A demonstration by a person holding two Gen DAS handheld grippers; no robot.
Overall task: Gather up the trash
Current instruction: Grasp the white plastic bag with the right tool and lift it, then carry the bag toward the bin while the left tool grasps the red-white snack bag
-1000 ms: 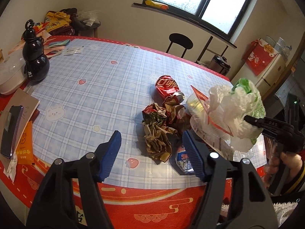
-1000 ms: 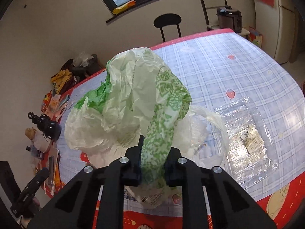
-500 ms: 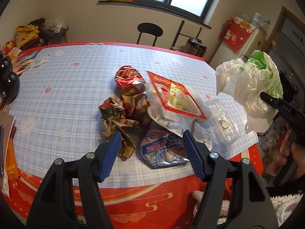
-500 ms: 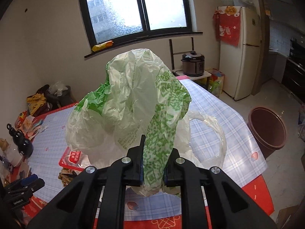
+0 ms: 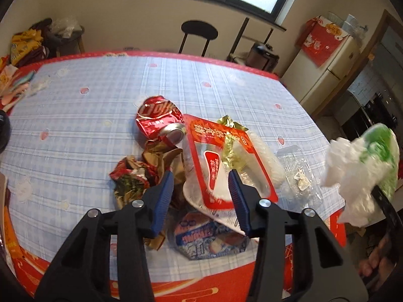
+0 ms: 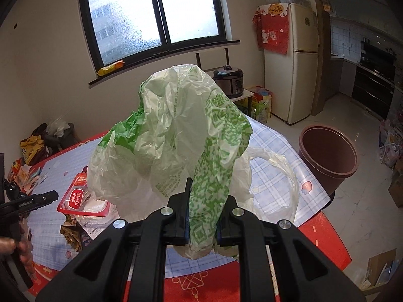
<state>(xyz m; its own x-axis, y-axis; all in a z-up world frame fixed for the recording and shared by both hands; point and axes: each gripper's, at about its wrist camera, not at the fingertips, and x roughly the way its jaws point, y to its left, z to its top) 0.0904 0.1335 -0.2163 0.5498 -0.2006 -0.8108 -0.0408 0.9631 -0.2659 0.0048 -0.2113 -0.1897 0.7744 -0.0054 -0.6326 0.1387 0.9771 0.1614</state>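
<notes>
Holding plastic bag (image 6: 176, 136) pinched tight in my right gripper (image 6: 201, 216); left gripper (image 5: 201, 196) wide open, empty, over red food packet (image 5: 221, 161) w/ crushed can (image 5: 158, 120) on table (image 5: 100, 105).

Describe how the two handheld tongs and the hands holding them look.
The left tongs have black angular arms, silver round screws and ribbed blue pads. The right tongs share that black frame and silver screws, with blue just visible inside. A bare hand grips the left handle; no cables show.
</notes>
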